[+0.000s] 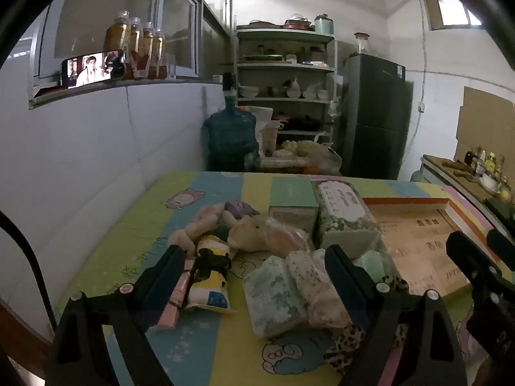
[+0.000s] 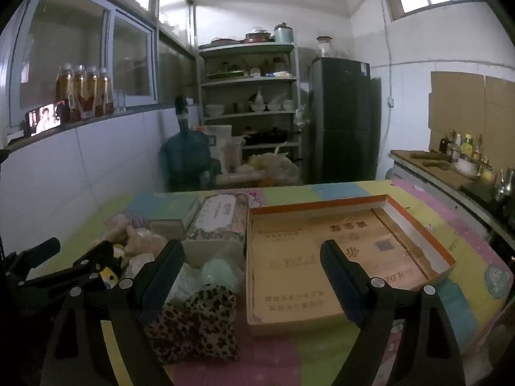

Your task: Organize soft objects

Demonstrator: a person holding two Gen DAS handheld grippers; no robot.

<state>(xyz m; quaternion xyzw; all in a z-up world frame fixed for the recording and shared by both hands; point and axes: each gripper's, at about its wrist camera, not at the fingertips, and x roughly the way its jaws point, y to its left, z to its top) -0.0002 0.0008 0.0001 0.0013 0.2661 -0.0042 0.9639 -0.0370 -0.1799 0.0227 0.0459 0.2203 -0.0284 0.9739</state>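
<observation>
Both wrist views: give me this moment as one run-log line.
left gripper: open, empty, above tissue packs | right gripper: open, empty, above cardboard box | box: empty | soft items: unsorted on table

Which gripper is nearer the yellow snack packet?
Left. The left gripper hangs open right over the yellow snack packet; the right gripper hangs open further right, above the cardboard box.

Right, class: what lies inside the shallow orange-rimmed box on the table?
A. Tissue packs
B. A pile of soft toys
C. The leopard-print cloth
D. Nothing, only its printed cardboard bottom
D: the box shows only its printed bottom, while the leopard-print cloth lies on the table beside it.
</observation>
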